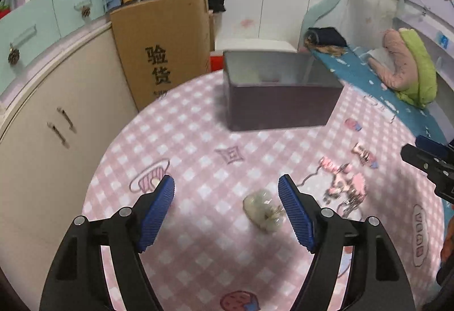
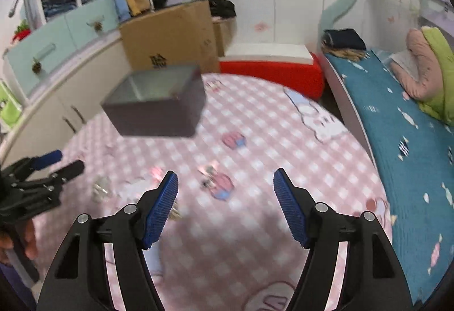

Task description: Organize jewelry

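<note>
A pale green bead bracelet lies on the pink checked tablecloth, between my left gripper's fingers and nearer the right one. My left gripper is open and empty above it. An open dark box stands at the far side of the table; it also shows in the right wrist view. My right gripper is open and empty over the cloth. In the right wrist view the bracelet is a blur at the left, beside the left gripper. A small piece lies by the right gripper's left finger.
A cardboard box leans against the cabinet at the left. A bed with a blue sheet runs along the right. A red and white box stands behind the table.
</note>
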`<move>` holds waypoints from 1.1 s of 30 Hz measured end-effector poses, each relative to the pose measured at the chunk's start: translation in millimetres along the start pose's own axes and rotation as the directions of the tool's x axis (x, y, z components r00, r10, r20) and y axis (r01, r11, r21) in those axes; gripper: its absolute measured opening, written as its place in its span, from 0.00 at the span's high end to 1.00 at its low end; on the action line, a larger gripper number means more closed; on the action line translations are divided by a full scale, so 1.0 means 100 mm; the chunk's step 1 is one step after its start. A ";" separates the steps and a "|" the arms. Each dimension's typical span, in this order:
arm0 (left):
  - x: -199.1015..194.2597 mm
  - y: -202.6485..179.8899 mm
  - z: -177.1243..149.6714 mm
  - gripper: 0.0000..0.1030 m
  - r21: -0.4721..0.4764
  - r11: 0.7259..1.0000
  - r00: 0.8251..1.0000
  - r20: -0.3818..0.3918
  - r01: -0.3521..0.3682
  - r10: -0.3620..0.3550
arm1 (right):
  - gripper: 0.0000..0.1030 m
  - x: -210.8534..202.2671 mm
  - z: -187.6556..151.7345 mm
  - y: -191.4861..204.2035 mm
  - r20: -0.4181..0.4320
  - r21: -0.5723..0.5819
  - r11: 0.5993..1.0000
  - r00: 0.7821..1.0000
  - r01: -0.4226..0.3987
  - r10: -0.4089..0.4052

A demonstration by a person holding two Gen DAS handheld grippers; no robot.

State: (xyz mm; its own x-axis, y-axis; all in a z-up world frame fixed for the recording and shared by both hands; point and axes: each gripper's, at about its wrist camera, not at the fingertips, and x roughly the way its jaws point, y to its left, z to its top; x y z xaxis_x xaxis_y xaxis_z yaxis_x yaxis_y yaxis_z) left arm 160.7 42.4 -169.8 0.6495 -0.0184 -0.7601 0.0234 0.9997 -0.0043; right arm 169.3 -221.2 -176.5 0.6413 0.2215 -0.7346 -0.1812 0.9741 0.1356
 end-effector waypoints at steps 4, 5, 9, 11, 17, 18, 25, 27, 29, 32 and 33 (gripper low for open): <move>0.03 0.16 -0.02 0.29 -0.082 0.997 1.000 0.001 -0.016 0.016 | 0.34 0.04 -0.11 -0.05 -0.017 0.012 1.000 1.000 -0.013 0.014; 0.05 0.21 -0.01 0.29 -0.100 0.995 1.000 -0.007 -0.008 0.007 | 0.34 0.05 -0.13 -0.06 -0.019 0.016 1.000 1.000 -0.020 0.020; 0.14 0.25 -0.03 0.29 -0.080 0.996 0.999 -0.042 -0.035 0.032 | 0.34 0.06 -0.18 -0.05 -0.026 0.027 0.998 0.998 -0.052 0.052; 0.19 0.23 -0.05 0.29 -0.076 0.997 0.998 -0.061 -0.017 0.012 | 0.34 0.07 -0.19 -0.04 -0.030 0.027 0.998 0.997 -0.064 0.064; 0.33 0.06 -0.06 0.29 -0.062 0.998 0.997 -0.083 -0.011 0.006 | 0.34 0.09 -0.21 0.00 -0.038 0.026 0.995 0.995 -0.092 0.093; 0.37 0.03 -0.06 0.29 -0.061 0.998 0.995 -0.099 -0.011 0.005 | 0.34 0.09 -0.21 0.00 -0.039 0.027 0.995 0.995 -0.093 0.094; 0.31 -0.06 -0.12 0.49 0.004 0.999 0.993 -0.115 0.039 -0.038 | 0.34 0.10 -0.22 -0.02 -0.044 0.037 0.994 0.993 -0.105 0.107; 0.28 -0.07 -0.14 0.57 0.032 0.998 0.993 -0.111 0.049 -0.045 | 0.34 0.11 -0.22 -0.02 -0.046 0.038 0.993 0.993 -0.111 0.113; 0.24 -0.06 -0.17 0.71 0.055 0.997 0.993 -0.109 0.058 -0.051 | 0.34 0.11 -0.22 -0.02 -0.047 0.038 0.993 0.992 -0.115 0.116; 0.20 0.01 -0.21 0.78 0.055 0.994 0.989 -0.113 0.098 -0.091 | 0.34 0.11 -0.23 -0.02 -0.048 0.038 0.992 0.992 -0.117 0.119; 0.21 0.06 -0.21 0.78 0.032 0.991 0.985 -0.118 0.126 -0.122 | 0.34 0.10 -0.23 -0.01 -0.047 0.039 0.992 0.991 -0.121 0.122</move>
State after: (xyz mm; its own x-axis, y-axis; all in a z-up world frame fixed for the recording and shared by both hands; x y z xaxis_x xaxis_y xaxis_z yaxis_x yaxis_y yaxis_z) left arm 158.8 48.3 -199.2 0.5472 -0.1381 -0.8256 0.1292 0.9884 -0.0797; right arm 159.3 -221.3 -199.3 0.5784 0.3368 -0.7430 -0.2282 0.9412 0.2490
